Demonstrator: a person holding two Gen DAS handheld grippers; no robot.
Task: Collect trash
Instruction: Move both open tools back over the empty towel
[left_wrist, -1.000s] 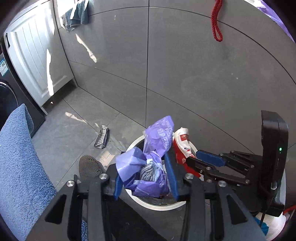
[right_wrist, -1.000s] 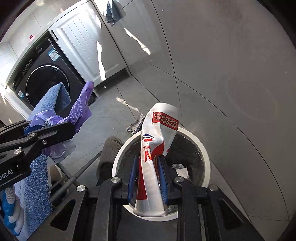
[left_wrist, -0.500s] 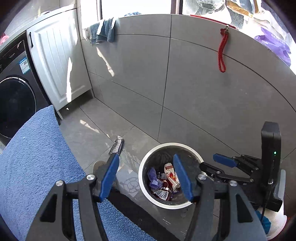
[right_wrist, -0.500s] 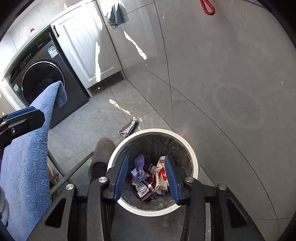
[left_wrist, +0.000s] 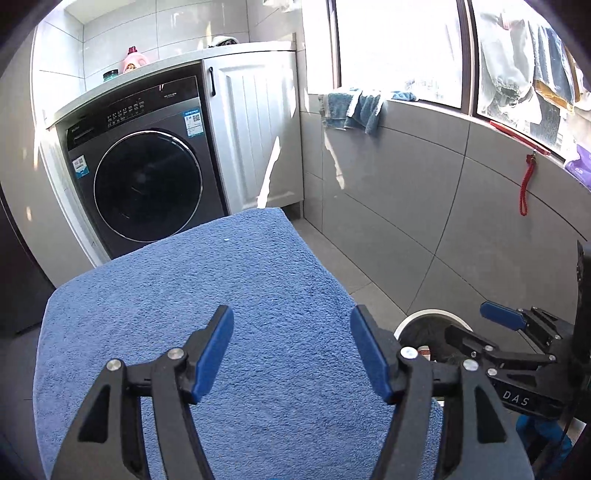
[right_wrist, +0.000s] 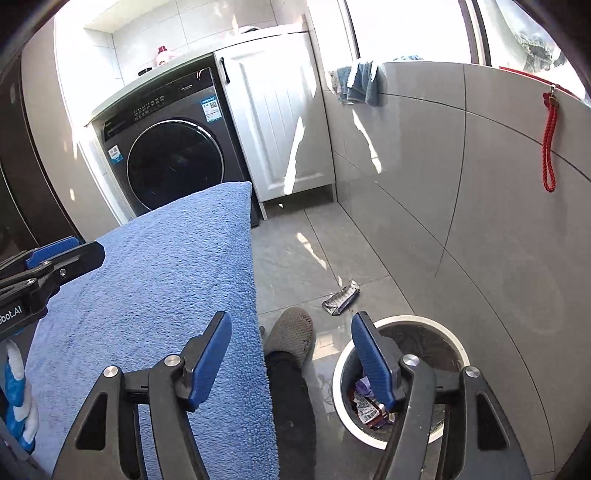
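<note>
Presently, item: silver wrapper (right_wrist: 341, 297), crumpled, on the grey floor tiles, just beyond the white bin (right_wrist: 452, 334) and beside a slippered foot (right_wrist: 290, 332); long axis slanted, near end low-left, far end up-right. Lies ahead and slightly right of the right gripper (right_wrist: 291, 354); judged the nearer tool. Right gripper: jaws opening, wide, nothing between. Left gripper (left_wrist: 291, 350): jaws opening, wide, nothing between, over the blue towel (left_wrist: 229, 295); wrapper not visible from it. Bin holds purple and red-white litter (right_wrist: 364, 400). Remaining: one wrapper, apparently

Home laundry balcony, washing machine (left_wrist: 144, 173), tiled walls, hanging clothes (left_wrist: 517, 70)
</note>
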